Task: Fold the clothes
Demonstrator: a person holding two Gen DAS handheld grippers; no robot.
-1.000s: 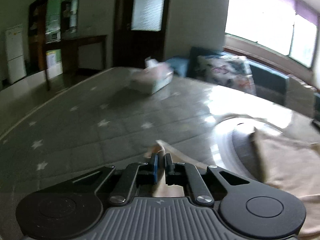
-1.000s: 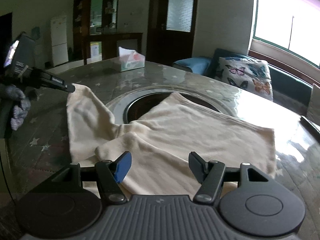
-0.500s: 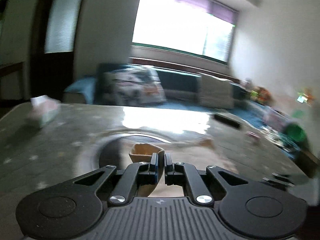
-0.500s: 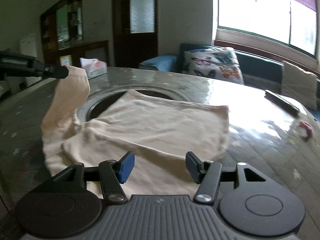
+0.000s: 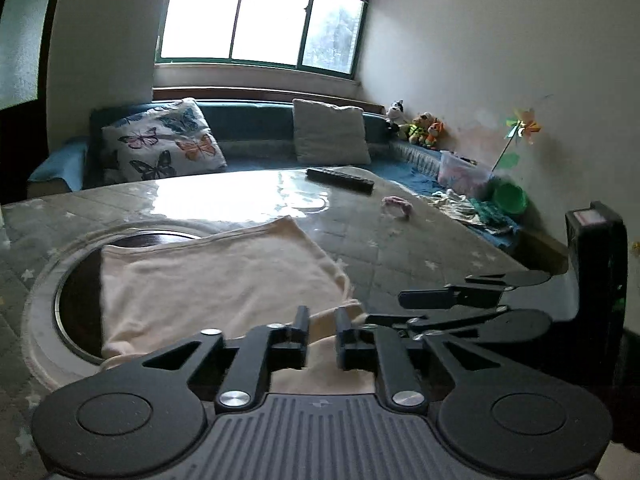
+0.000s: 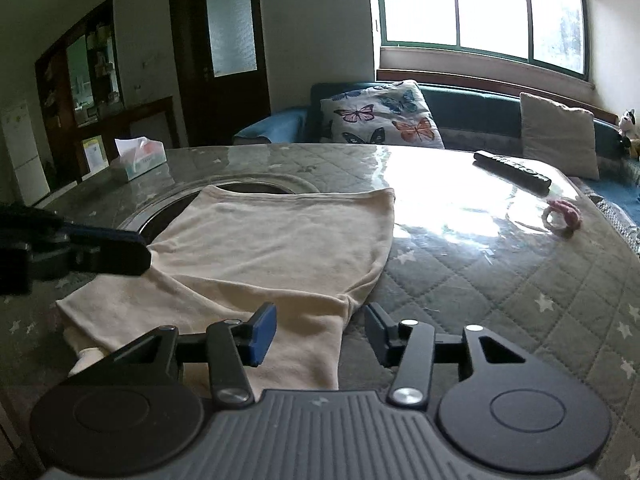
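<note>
A cream garment (image 5: pixel 216 280) lies flat on the quilted table, partly over the round inset; it also shows in the right wrist view (image 6: pixel 276 244). My left gripper (image 5: pixel 322 334) hovers low over the garment's near edge with its jaws slightly apart and a fold of cloth lying between them, not clamped. In the right wrist view the left gripper (image 6: pixel 138 254) touches the garment's left edge. My right gripper (image 6: pixel 316 328) is open over the garment's near right corner, empty. It also shows in the left wrist view (image 5: pixel 404 308).
A tissue box (image 6: pixel 138 158) stands at the table's far left. A black remote (image 6: pixel 512 172) and a pink hair tie (image 6: pixel 562 216) lie at the far right. A sofa with cushions (image 6: pixel 384 120) runs behind the table. The round inset (image 5: pixel 72 280) lies under the garment.
My left gripper swung right, carrying the sleeve over the garment, then lowered and its jaws parted. The sleeve now lies folded on the body. The right gripper stayed open, shifting right.
</note>
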